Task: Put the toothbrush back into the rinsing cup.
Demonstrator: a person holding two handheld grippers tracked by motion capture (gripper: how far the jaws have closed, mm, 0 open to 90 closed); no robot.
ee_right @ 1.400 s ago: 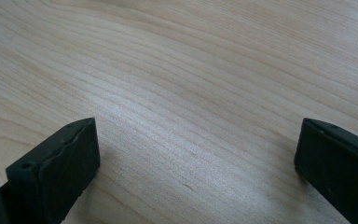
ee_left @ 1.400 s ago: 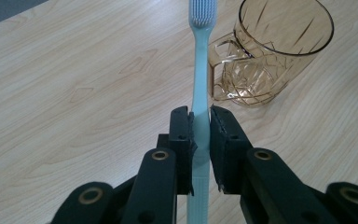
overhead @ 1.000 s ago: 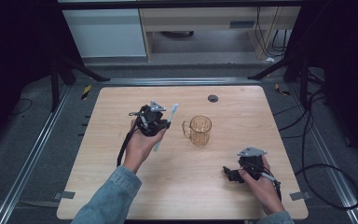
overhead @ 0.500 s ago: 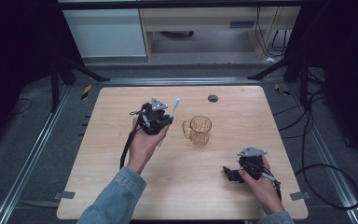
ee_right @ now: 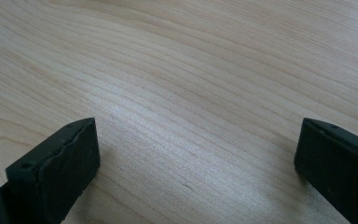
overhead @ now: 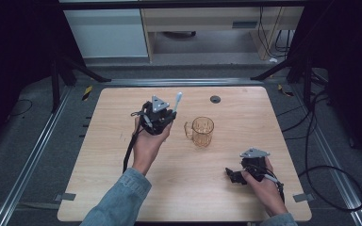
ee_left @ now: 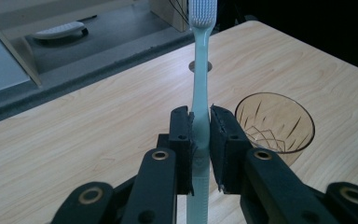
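Observation:
My left gripper [overhead: 166, 114] [ee_left: 200, 144] is shut on a pale mint toothbrush [ee_left: 199, 84] [overhead: 176, 102], clamped at mid-handle with the bristle head pointing up and away. It hovers above the wooden table [overhead: 122, 136], just left of an amber cut-glass mug [overhead: 201, 131] [ee_left: 275, 123] that stands upright and empty. My right gripper [overhead: 233, 174] [ee_right: 196, 163] rests low at the table's front right, jaws spread wide over bare wood with nothing between them.
A small dark round grommet [overhead: 215, 99] sits in the table near the far edge, behind the mug. Cables [overhead: 320, 165] trail off the right side. A cabinet and shelf [overhead: 193, 28] stand beyond the table.
My left gripper has carried the toothbrush up and slightly rightward toward the mug, tilting it more upright. The right gripper has stayed put.

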